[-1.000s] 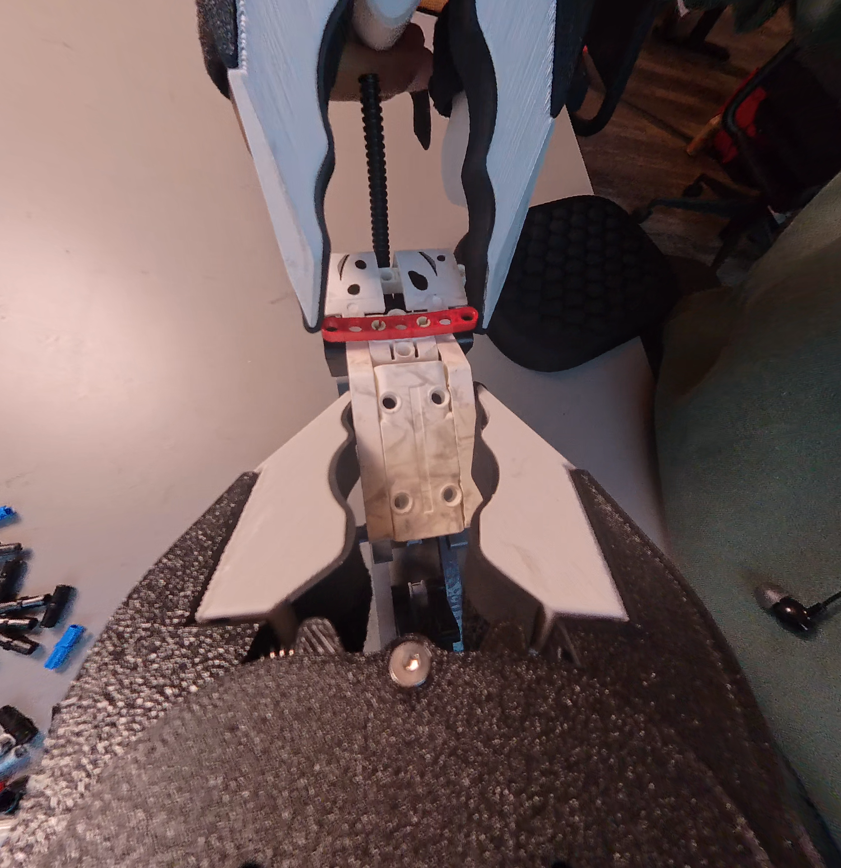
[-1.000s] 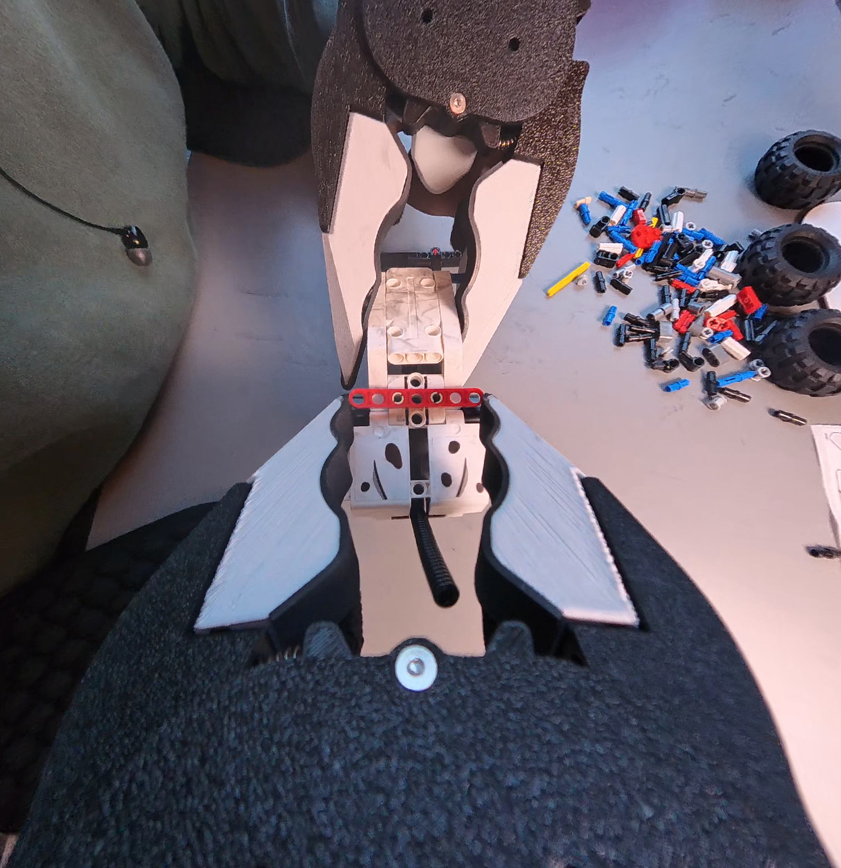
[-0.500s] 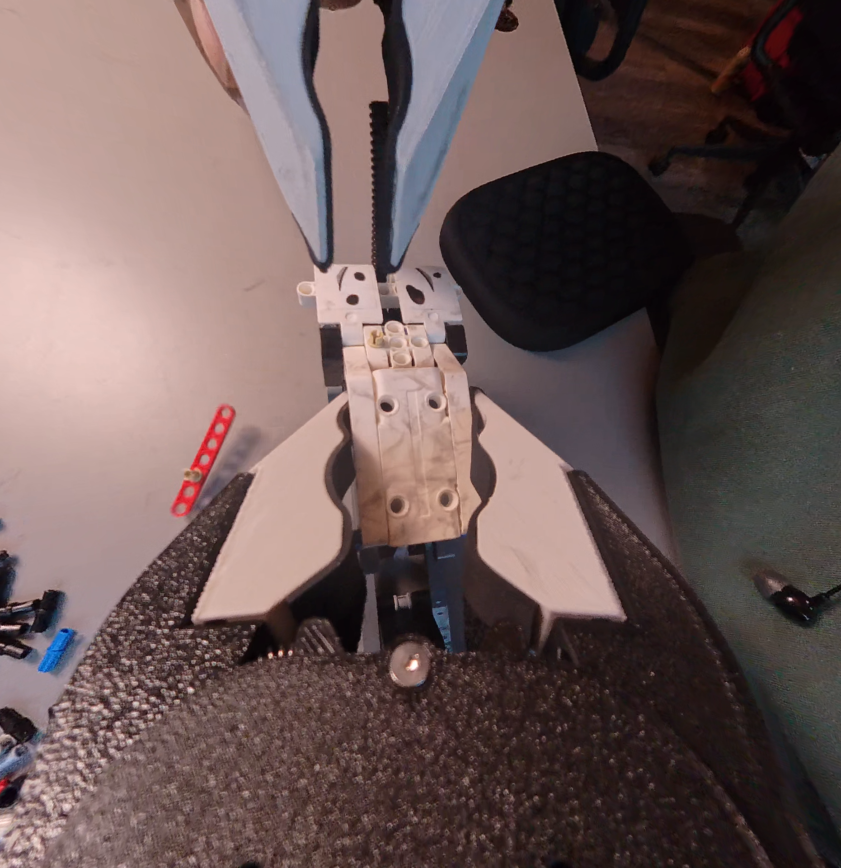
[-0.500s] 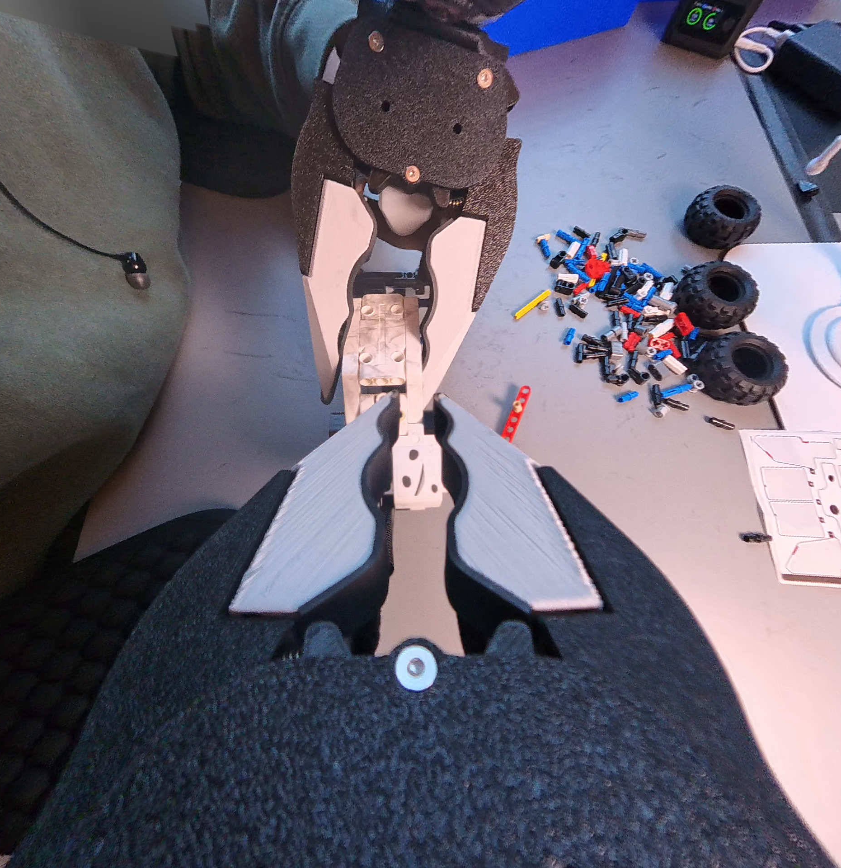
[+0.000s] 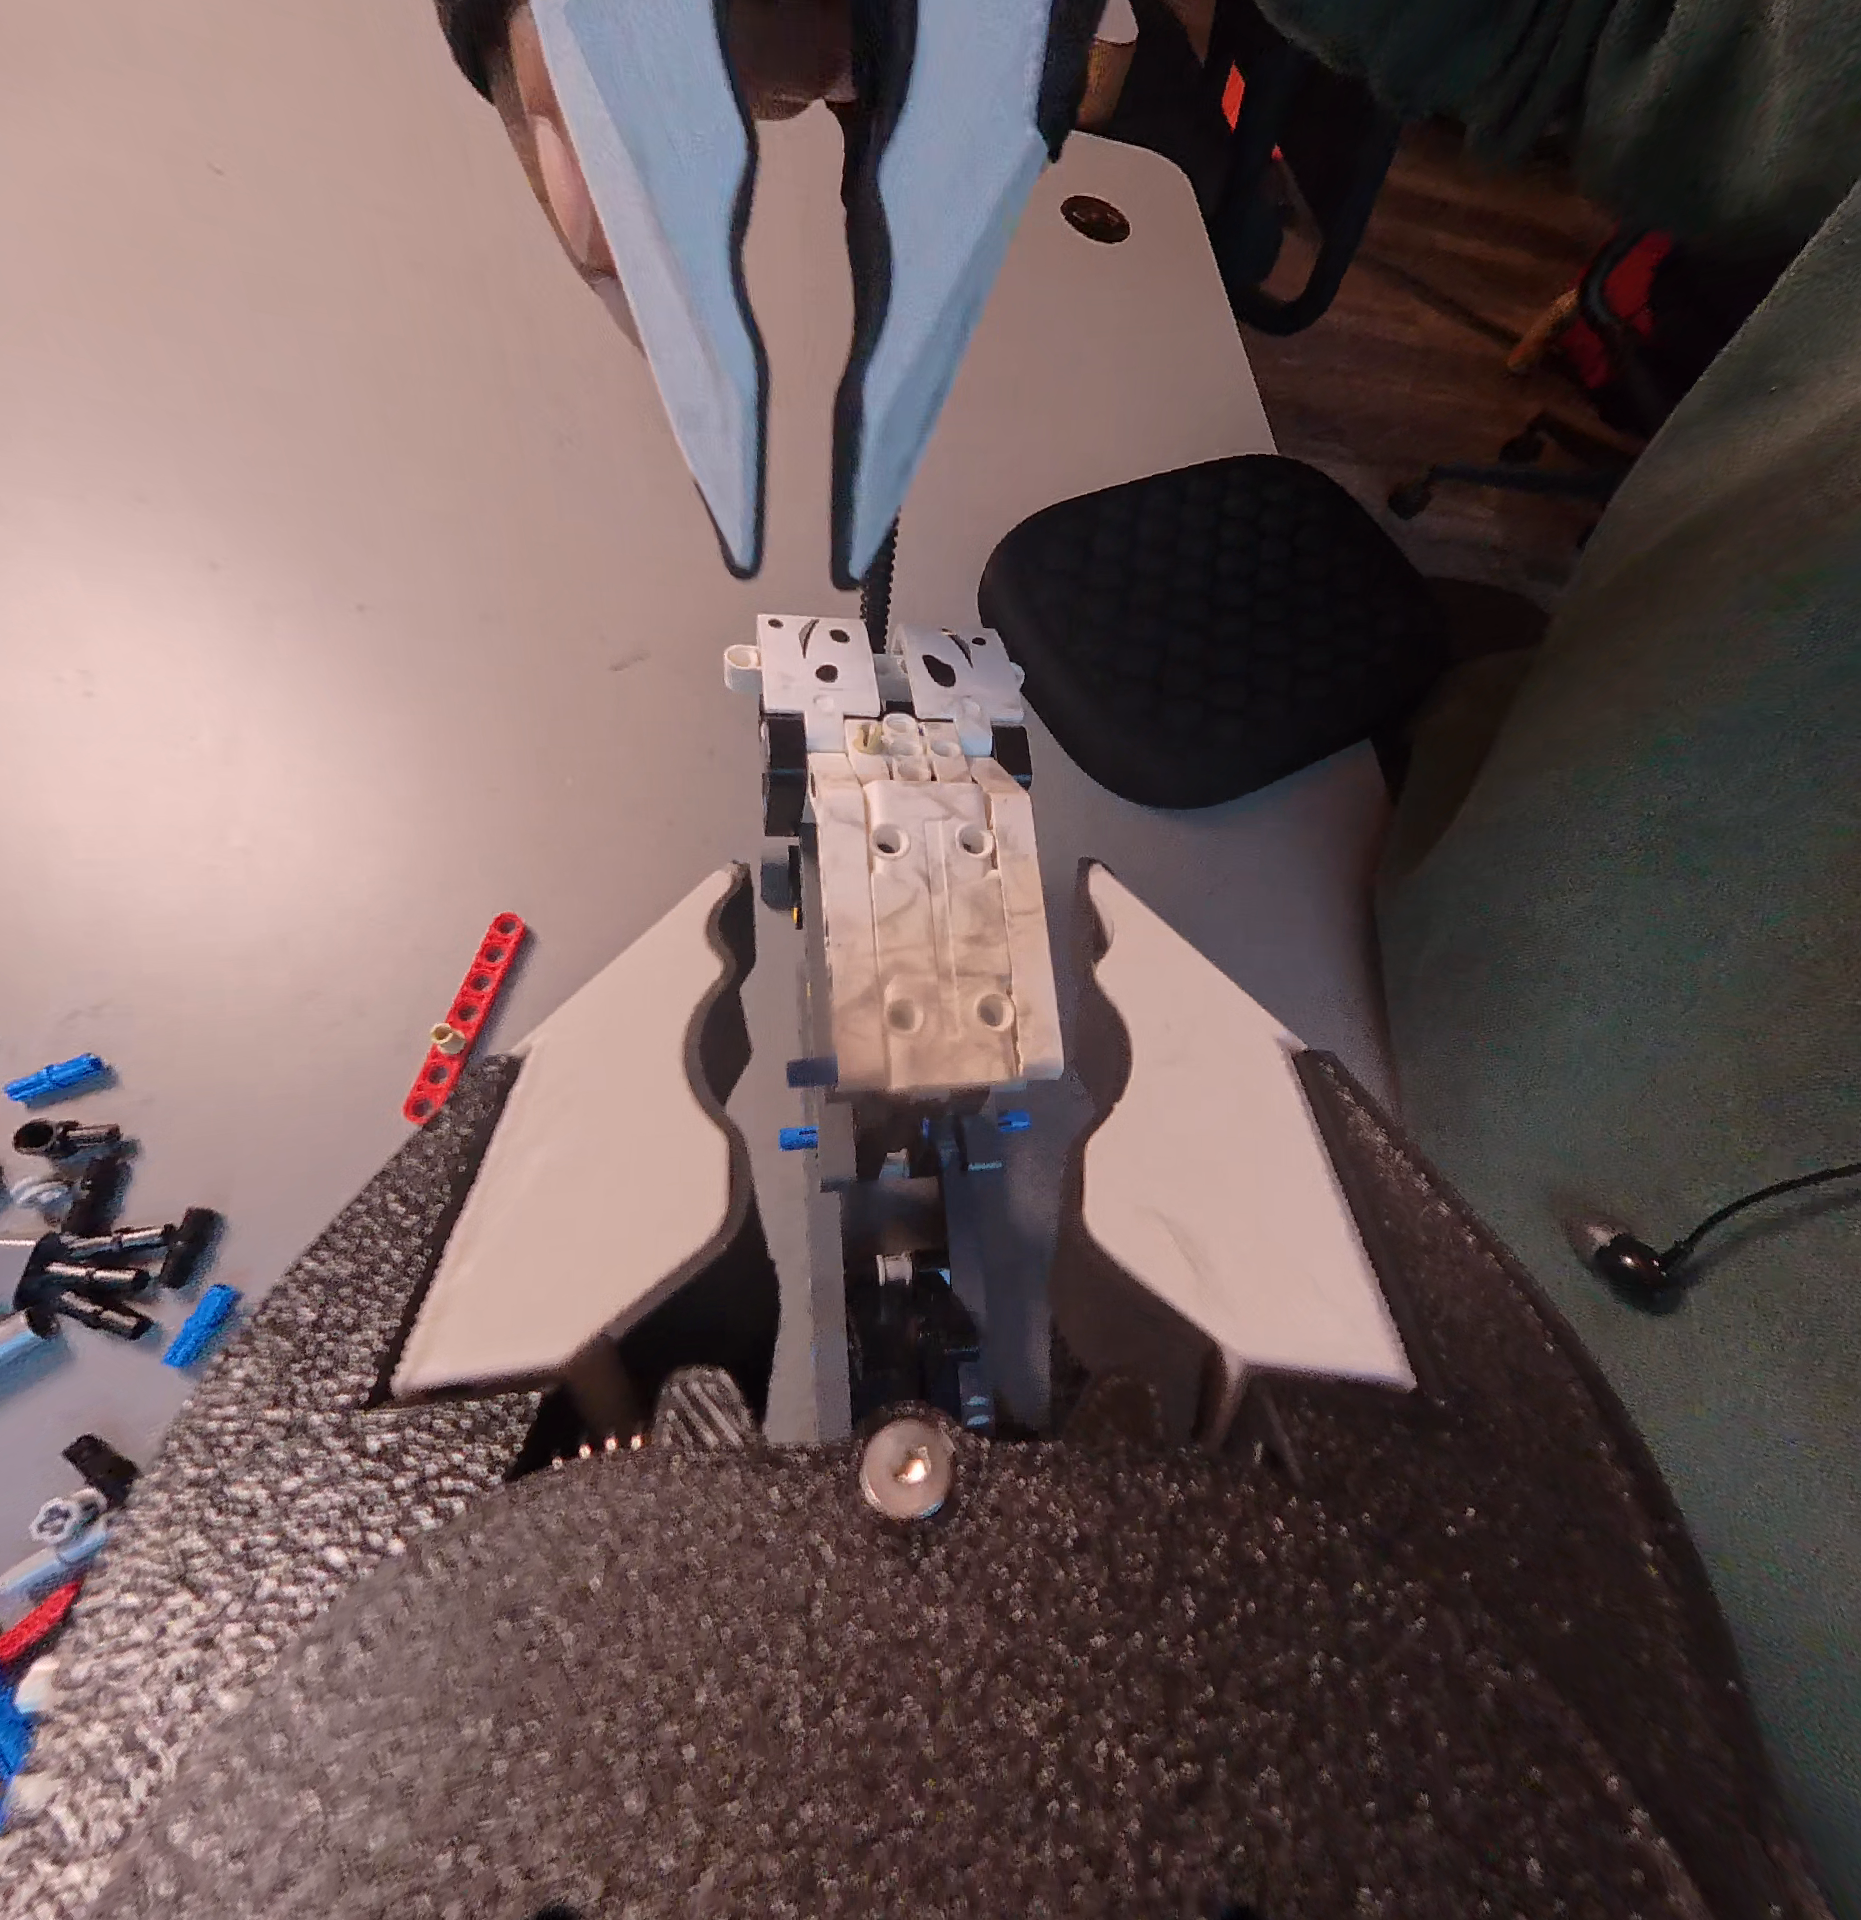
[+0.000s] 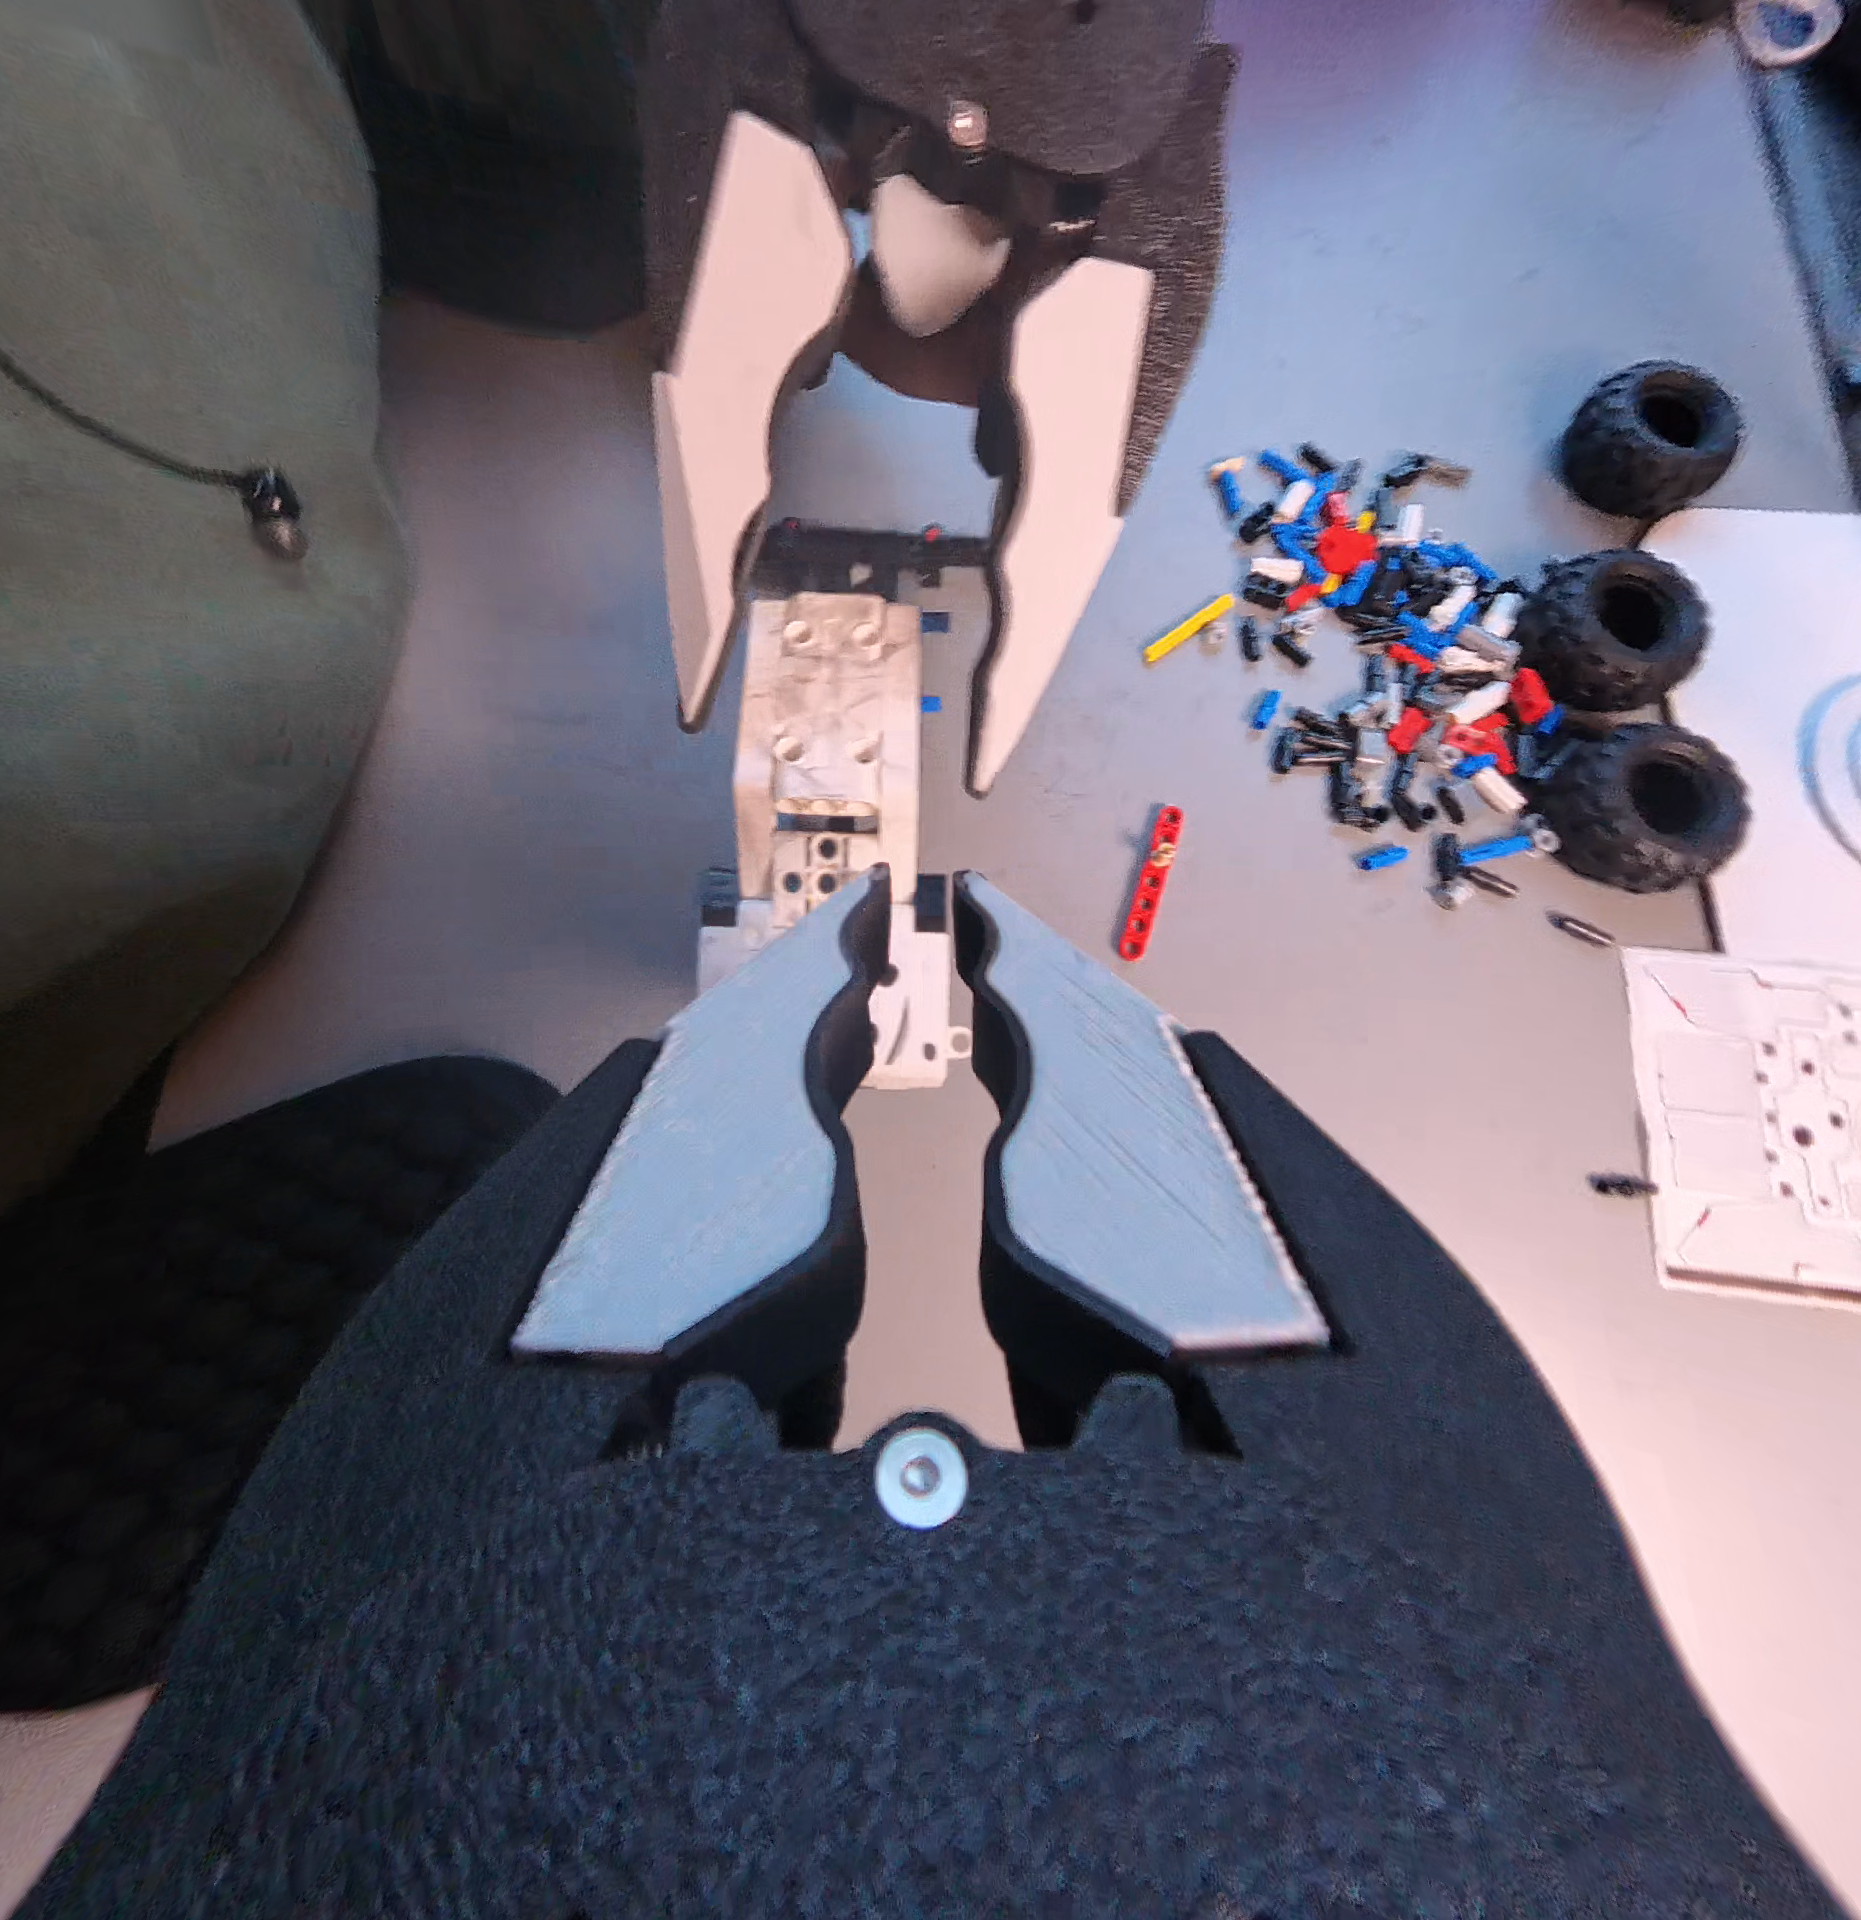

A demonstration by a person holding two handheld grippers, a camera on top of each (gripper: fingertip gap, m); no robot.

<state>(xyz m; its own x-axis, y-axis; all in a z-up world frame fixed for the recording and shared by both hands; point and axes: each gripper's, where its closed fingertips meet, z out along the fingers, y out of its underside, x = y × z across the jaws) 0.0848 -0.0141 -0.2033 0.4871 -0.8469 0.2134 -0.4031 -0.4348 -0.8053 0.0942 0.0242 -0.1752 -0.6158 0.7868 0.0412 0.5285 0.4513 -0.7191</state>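
Observation:
A white marbled brick-built vehicle body [image 5: 926,935] lies on the grey table [image 5: 282,520], a black ribbed hose [image 5: 872,603] sticking out of its far end. My left gripper [image 5: 910,883] is open, its fingers astride the body with a gap on each side. My right gripper [image 6: 918,875] hovers over the body's [image 6: 827,727] spotted end, jaws almost together, with nothing seen between them. It also shows in the left wrist view [image 5: 796,571], and the left gripper shows in the right wrist view [image 6: 841,748]. A red holed beam [image 5: 467,1013] lies loose on the table, also in the right wrist view [image 6: 1149,883].
A pile of small parts [image 6: 1393,644] and three black tyres [image 6: 1612,623] lie beyond the beam, with a white printed sheet [image 6: 1778,1122] near them. A black chair seat [image 5: 1206,623] and green fabric [image 5: 1632,935] with an earbud [image 5: 1622,1262] border the table edge. One gripper's finger ends stand about 6 centimeters off the other's.
The red beam came off the body and now lies on the table. My right gripper closed and drew back. My left gripper opened and let go of the body.

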